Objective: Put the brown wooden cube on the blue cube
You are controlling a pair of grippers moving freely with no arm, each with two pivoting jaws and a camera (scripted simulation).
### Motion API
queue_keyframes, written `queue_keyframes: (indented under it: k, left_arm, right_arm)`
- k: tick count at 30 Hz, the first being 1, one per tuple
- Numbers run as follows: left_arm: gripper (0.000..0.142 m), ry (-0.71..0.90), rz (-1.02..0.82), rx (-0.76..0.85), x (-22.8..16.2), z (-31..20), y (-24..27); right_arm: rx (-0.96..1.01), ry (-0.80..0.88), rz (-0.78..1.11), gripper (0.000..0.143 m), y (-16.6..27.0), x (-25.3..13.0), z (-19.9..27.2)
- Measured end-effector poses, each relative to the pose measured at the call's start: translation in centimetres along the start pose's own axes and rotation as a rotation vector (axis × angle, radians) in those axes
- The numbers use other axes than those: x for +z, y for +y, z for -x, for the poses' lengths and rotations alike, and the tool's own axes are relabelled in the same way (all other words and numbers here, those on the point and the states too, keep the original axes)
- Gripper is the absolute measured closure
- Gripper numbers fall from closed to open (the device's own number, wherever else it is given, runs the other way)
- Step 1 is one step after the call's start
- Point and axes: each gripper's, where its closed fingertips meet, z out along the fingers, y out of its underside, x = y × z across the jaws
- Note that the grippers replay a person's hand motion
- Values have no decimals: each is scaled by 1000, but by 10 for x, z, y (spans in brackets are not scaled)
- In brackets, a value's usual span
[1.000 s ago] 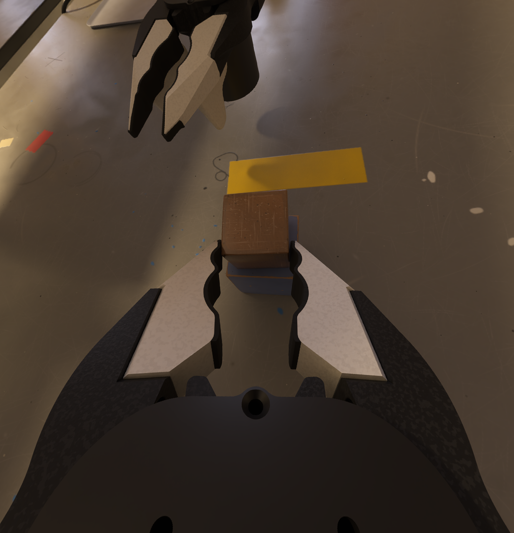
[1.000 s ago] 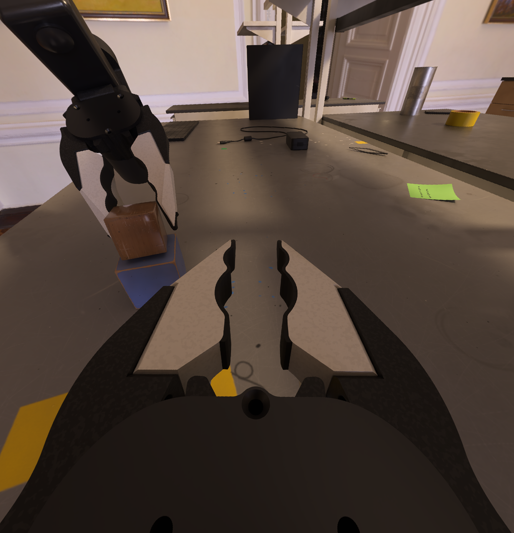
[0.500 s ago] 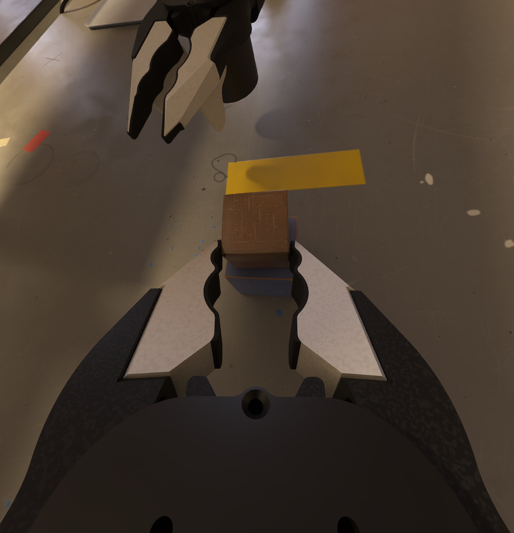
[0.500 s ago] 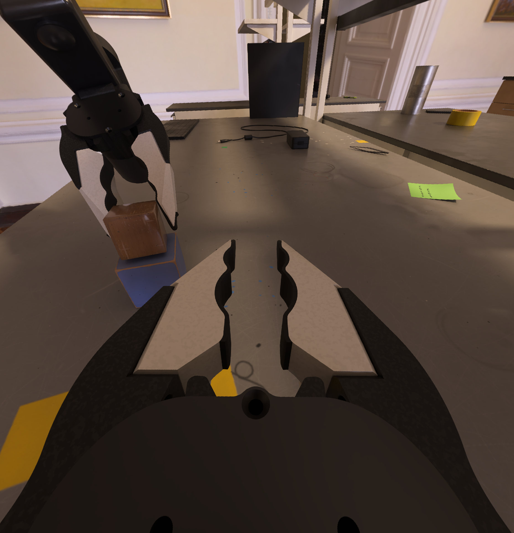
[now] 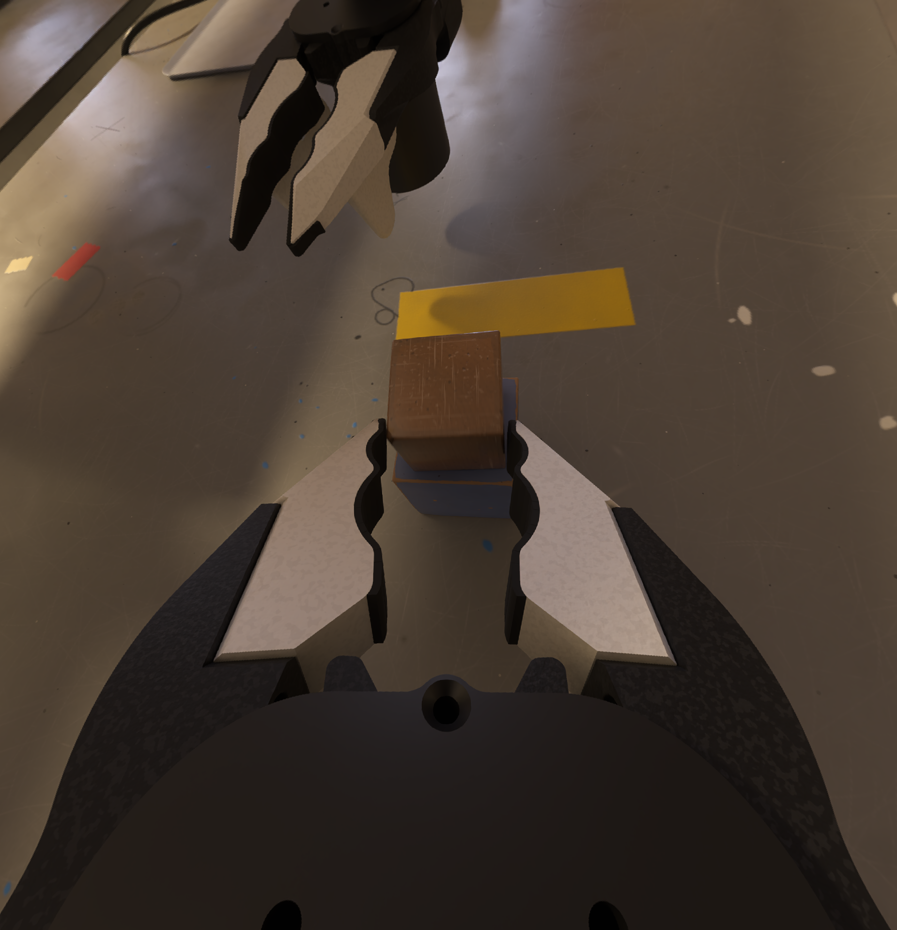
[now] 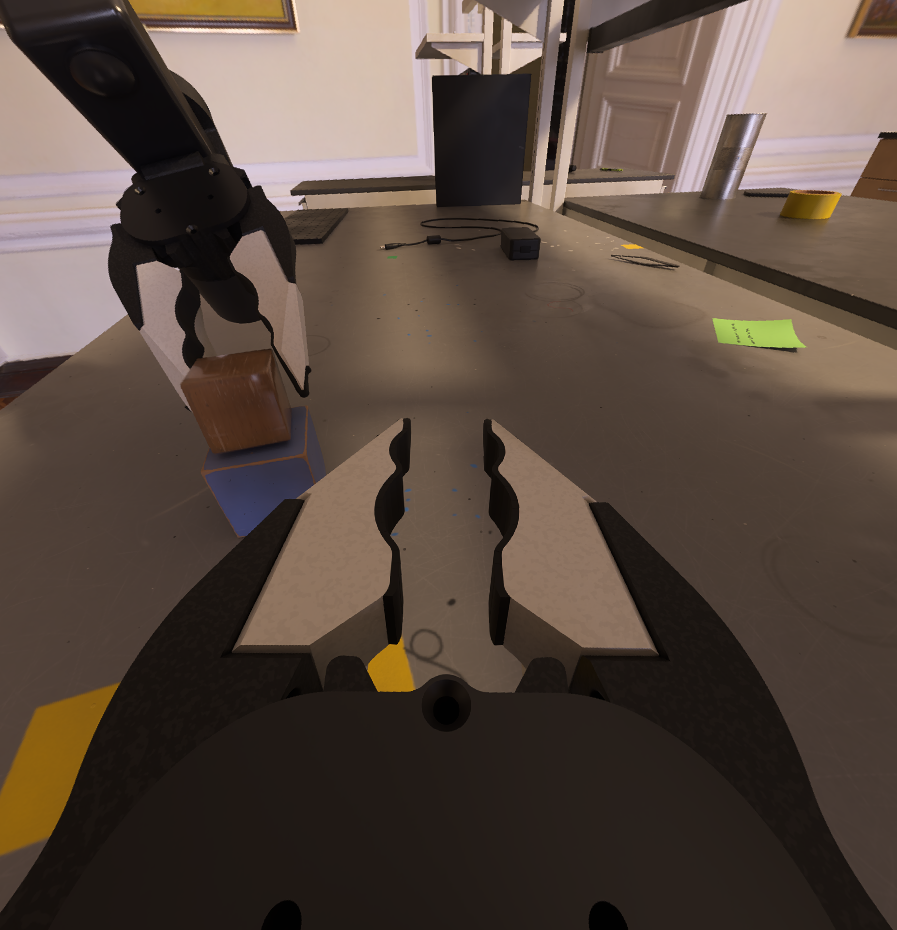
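Note:
The brown wooden cube [image 5: 444,387] is pinched between my left gripper's [image 5: 445,438] fingertips. It sits slightly tilted right over the blue cube [image 5: 451,498], at or just above its top face, and hides most of it. In the right wrist view the left gripper [image 6: 244,397] comes down from the upper left with the brown cube [image 6: 237,402] on the blue cube [image 6: 255,488]. My right gripper [image 6: 446,428] is open and empty, just right of the stack above the table. It also shows in the left wrist view [image 5: 273,244], beyond the cubes.
A yellow strip [image 5: 517,302] lies flat on the table just past the cubes. Farther off are a green note [image 6: 753,332], a black adapter with its cable [image 6: 519,241] and a black box [image 6: 479,138]. A yellow tape roll [image 6: 809,204] sits on the neighbouring table.
Almost nothing. The left gripper still holds the brown cube over the blue cube; the left wrist view has shifted very slightly. The right gripper has not moved.

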Motion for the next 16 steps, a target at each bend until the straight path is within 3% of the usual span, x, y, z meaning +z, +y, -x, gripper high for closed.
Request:
queue_keyframes:
  k: [8,12,16]
  left_arm:
    - [87,-36,-109,5,-28,10,2]
    - [91,-267,-277,-114,-44,56,11]
    - [95,-447,-419,-346,-65,99,24]
  right_arm:
    - [23,-19,-5,114,-1,-1,0]
    - [25,-20,-9,114,-1,-1,-1]
    - [15,-17,-7,114,-1,-1,0]
